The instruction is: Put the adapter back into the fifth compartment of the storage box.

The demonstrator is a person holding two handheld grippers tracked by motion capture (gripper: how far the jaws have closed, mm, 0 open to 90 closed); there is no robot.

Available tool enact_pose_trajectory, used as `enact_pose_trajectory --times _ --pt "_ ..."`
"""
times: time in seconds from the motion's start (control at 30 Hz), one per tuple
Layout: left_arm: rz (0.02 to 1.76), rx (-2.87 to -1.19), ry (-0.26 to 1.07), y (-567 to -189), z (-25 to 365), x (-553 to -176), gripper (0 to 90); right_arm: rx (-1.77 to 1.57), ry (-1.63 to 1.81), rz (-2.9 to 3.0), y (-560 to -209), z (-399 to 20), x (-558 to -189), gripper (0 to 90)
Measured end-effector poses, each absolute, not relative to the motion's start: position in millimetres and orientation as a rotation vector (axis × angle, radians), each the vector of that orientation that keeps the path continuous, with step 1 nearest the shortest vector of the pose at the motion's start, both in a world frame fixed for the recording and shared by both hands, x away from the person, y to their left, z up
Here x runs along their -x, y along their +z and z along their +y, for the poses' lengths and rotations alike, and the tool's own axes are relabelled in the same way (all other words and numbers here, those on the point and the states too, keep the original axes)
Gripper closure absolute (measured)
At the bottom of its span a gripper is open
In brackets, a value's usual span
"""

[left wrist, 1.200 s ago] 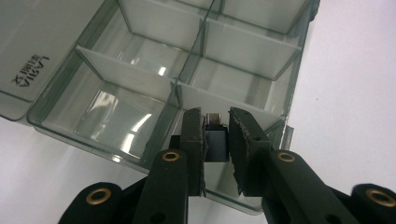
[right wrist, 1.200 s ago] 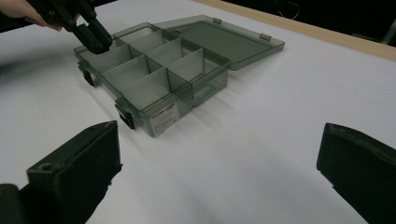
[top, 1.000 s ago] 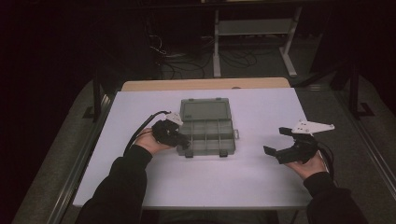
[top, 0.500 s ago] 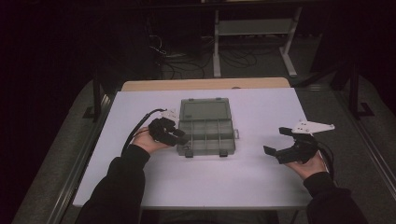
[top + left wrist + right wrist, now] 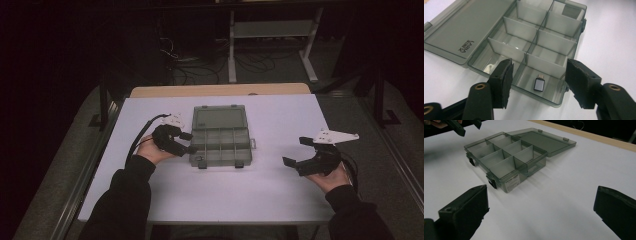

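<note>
A translucent grey plastic compartment box (image 5: 220, 135) is sitting near the middle of the white-topped bench (image 5: 280, 210), its flat lid (image 5: 456, 32) lying swung fully open on the far side. In the left gripper view, a small dark rectangular adapter with a metal plug end (image 5: 539, 83) is resting flat on the floor of the compartment nearest the camera, close to one corner of the box.

The adapter is looking light, rigid and smooth-sided, so it is likely to slip unless squeezed squarely across its two long flat sides. The thin divider walls (image 5: 544, 66) are leaving little room around it, so a steep approach from above would probably suit best. The box itself is appearing light and may slide on the bench if nudged.

The left gripper (image 5: 537, 75) is hovering just at the box's left edge, angled down towards that compartment, its fingers (image 5: 504, 75) spread apart and holding nothing. The right gripper (image 5: 300, 152) is resting in the person's right hand (image 5: 332, 177) well apart from the box, pointed towards it, with its fingers (image 5: 471, 207) spread wide and likewise empty.
</note>
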State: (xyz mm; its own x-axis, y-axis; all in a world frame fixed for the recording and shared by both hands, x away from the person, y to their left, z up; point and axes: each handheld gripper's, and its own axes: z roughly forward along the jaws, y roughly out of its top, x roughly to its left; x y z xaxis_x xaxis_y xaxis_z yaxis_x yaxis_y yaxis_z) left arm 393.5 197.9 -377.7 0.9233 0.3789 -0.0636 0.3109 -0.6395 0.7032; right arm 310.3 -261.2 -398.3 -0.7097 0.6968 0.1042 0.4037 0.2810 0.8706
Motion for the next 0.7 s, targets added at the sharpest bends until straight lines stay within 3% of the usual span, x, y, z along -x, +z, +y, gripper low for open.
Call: enact_pose_trajectory --times 0.7 --pt "0.557 -2.132 0.155 -364 241 -381 17.9 -1.018 1.393 2.265 -400 -261 -310 0.0"
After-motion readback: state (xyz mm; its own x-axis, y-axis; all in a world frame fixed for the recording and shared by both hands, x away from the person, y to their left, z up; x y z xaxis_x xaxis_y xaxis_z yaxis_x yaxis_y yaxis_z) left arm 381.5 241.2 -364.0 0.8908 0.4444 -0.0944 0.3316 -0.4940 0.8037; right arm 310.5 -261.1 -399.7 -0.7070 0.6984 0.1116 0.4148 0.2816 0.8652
